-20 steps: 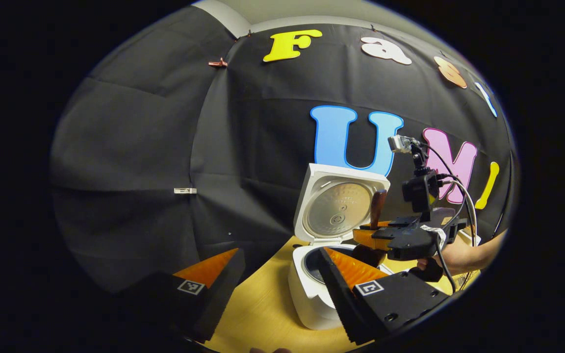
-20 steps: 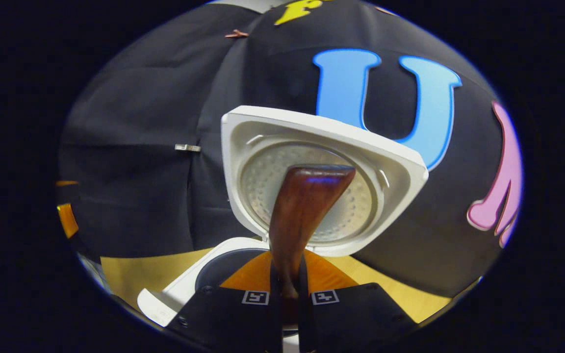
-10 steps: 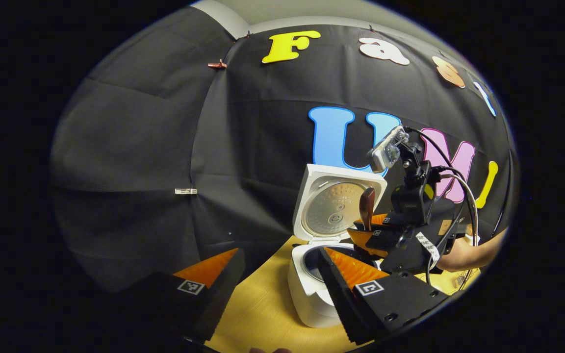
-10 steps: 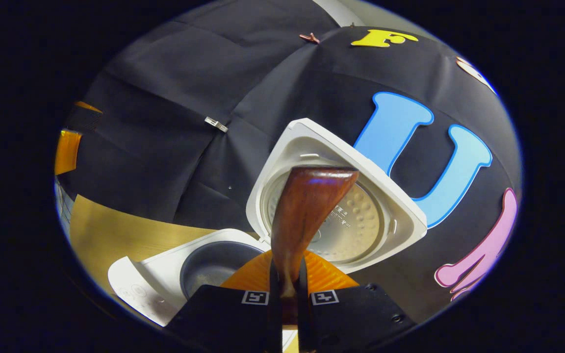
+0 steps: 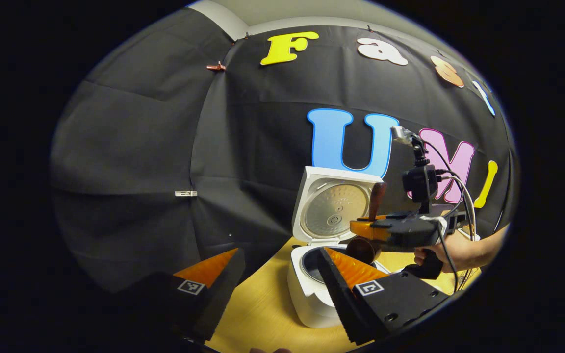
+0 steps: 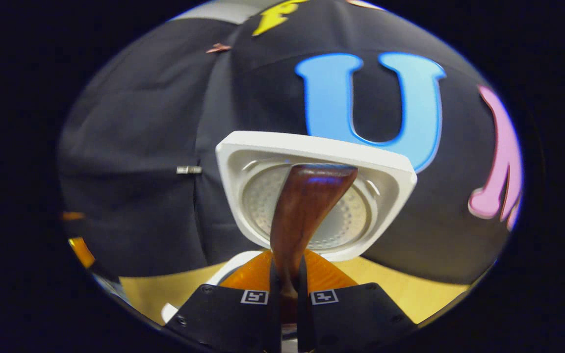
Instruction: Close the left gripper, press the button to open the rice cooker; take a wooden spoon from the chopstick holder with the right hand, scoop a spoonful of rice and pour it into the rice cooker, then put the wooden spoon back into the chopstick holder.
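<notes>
Rice cooker [image 5: 312, 294] standing on the bench [image 5: 263, 314] with lid [image 5: 334, 206] swung fully upright at the far side, inner pot exposed; button step judged complete. Left gripper [image 5: 280, 269] held near and low, left of the cooker, fingers spread wide with nothing between them, apparently parked clear so as not to obstruct the pour. Right gripper [image 6: 287, 282] clamped narrowly on the handle of the wooden spoon [image 6: 304, 211], handle pinched between both fingers. In the left gripper view, right gripper [image 5: 361, 230] positioned directly over the open pot, held by a hand [image 5: 451, 252] reaching in from the right. Handle end projecting up in front of the lid, bowl end hanging below the fingers just above the pot mouth. Spoon held roughly vertical, bowl downward, consistent with tipping the contents into the pot. Rice in the bowl or pot: cannot tell, too dark and partly hidden. Chopstick holder and rice supply not located. Pour judged under way or just finishing; return of the spoon to the holder not yet done.
</notes>
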`<action>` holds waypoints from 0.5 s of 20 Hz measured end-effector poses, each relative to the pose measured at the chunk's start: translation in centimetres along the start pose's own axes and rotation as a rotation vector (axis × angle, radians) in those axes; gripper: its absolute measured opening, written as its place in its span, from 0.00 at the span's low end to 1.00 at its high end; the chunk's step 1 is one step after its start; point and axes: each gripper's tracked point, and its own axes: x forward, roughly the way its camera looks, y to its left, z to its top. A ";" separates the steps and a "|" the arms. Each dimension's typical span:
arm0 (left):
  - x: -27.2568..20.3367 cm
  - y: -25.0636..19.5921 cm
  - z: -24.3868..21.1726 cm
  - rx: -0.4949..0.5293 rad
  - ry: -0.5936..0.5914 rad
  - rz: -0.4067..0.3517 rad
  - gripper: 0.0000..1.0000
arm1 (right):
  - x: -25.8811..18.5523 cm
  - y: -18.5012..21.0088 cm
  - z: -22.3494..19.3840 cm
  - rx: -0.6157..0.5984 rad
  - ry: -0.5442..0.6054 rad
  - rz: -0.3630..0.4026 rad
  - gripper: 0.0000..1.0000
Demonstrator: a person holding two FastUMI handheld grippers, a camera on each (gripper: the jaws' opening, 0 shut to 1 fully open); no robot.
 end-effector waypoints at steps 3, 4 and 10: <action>0.1 -0.2 0.2 0.003 0.000 -0.003 0.95 | 0.2 -1.6 0.1 0.260 -0.008 0.004 0.16; 0.2 -0.4 0.2 0.005 0.000 -0.005 0.96 | -0.1 -2.1 0.4 0.347 -0.014 0.013 0.17; 0.3 -2.2 0.8 0.027 -0.004 -0.033 0.95 | -1.5 -4.6 1.6 0.808 -0.071 0.039 0.16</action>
